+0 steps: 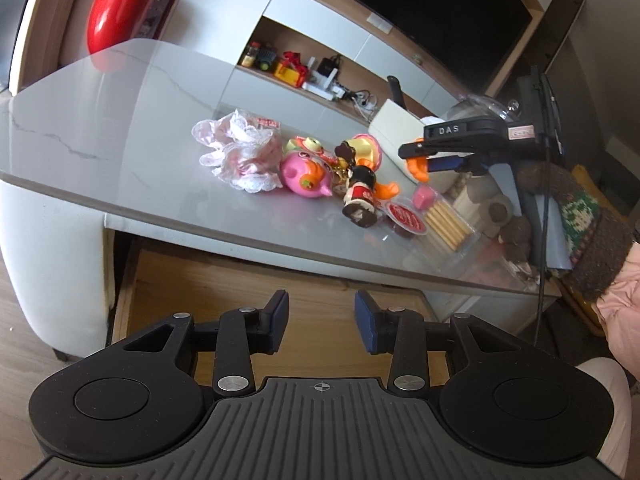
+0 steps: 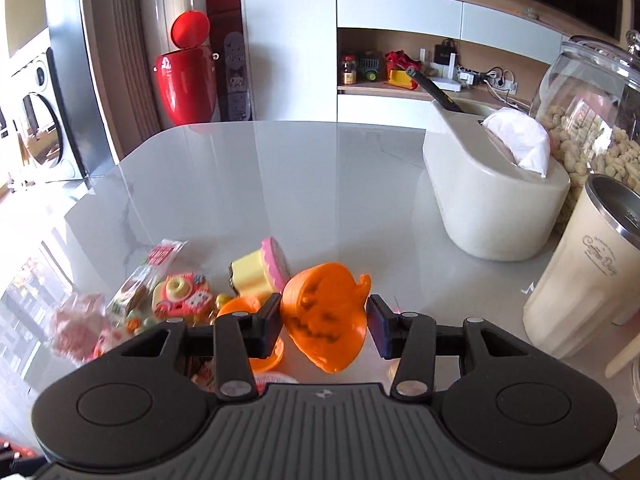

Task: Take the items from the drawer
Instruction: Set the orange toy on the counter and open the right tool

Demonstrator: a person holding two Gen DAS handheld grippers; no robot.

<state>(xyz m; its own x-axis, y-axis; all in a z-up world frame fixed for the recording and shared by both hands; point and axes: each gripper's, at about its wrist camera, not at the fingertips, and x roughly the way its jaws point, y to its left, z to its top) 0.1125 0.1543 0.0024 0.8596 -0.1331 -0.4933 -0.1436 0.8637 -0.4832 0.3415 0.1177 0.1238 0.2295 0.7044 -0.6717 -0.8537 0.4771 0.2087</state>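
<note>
grey marble tabletop [image 1: 120,128] fills both views, with an open wooden drawer [image 1: 224,280] under its near edge. nearest us in the left wrist view, our left tongs [image 1: 322,320] hang released over the drawer with nothing between them; the part of the drawer we can see looks bare. in the right wrist view our right tongs [image 2: 322,326] are clenched on an orange pumpkin toy [image 2: 324,316], held above the tabletop just right of the pile of things already taken out.

to set it down well, we judge it best to lower the pumpkin onto the bare patch right of the pile, let it rest flat, then release, so it does not roll toward the near edge.

just beyond lie a yellow and pink cake toy [image 2: 260,268], a pink pig toy [image 1: 306,176], a small doll figure [image 1: 360,196] and, further left, a pink lace bundle [image 1: 240,152]. to the right stand a cream canister [image 2: 588,276], a white tissue box [image 2: 492,200] and a glass jar of peanuts [image 2: 592,120], which crowd that side. far off, a red bin [image 2: 184,80] and shelves.
</note>
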